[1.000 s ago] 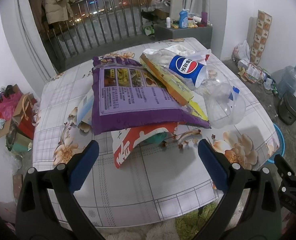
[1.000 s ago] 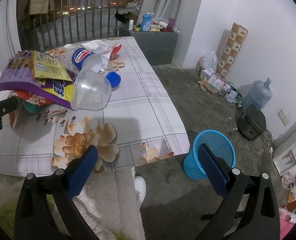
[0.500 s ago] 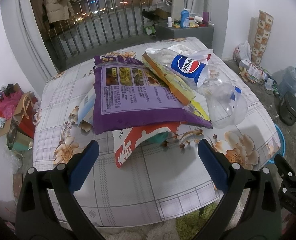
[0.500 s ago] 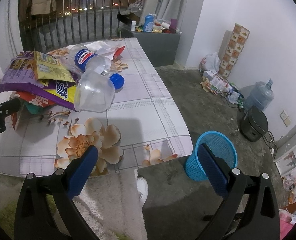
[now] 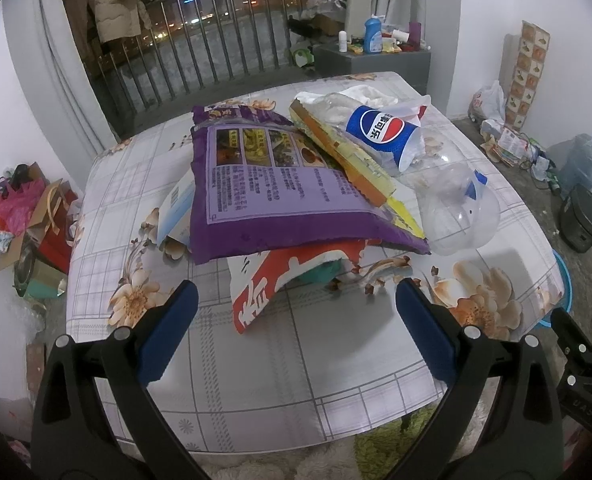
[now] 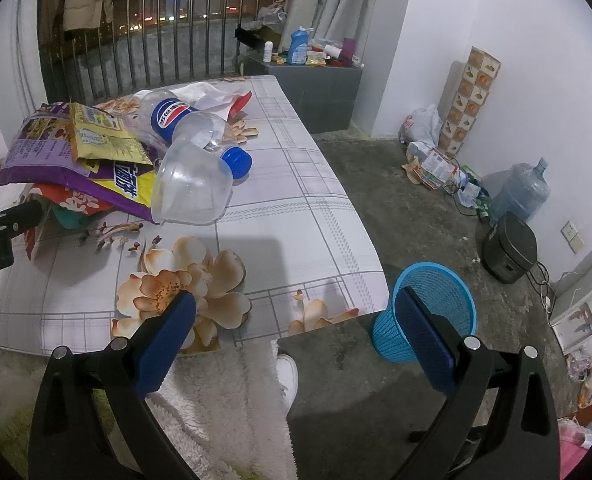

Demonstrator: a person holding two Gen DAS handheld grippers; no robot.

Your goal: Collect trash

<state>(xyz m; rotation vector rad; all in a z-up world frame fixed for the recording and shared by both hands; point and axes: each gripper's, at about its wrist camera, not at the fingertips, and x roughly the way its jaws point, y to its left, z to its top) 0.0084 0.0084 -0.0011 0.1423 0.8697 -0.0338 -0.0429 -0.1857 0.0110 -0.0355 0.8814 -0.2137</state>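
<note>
A pile of trash lies on the flowered tablecloth (image 5: 304, 368): a purple snack bag (image 5: 272, 188) on top, a red and white bag (image 5: 264, 284) under it, a yellow packet (image 5: 344, 156), a Pepsi bottle (image 5: 380, 128) and a clear plastic bottle (image 5: 460, 212) with a blue cap (image 6: 237, 161). My left gripper (image 5: 294, 300) is open and empty, just in front of the red and white bag. My right gripper (image 6: 294, 308) is open and empty over the table's near right corner. A blue mesh bin (image 6: 428, 312) stands on the floor by that corner.
A grey cabinet (image 6: 312, 84) with bottles stands behind the table by the railing. A black appliance (image 6: 508, 252), a water jug (image 6: 522, 192) and scattered papers lie on the floor at right. Bags and boxes (image 5: 28, 220) sit on the floor at left.
Both grippers have moved slightly forward and up toward the table. The trash has not moved, and both grippers stay open.
</note>
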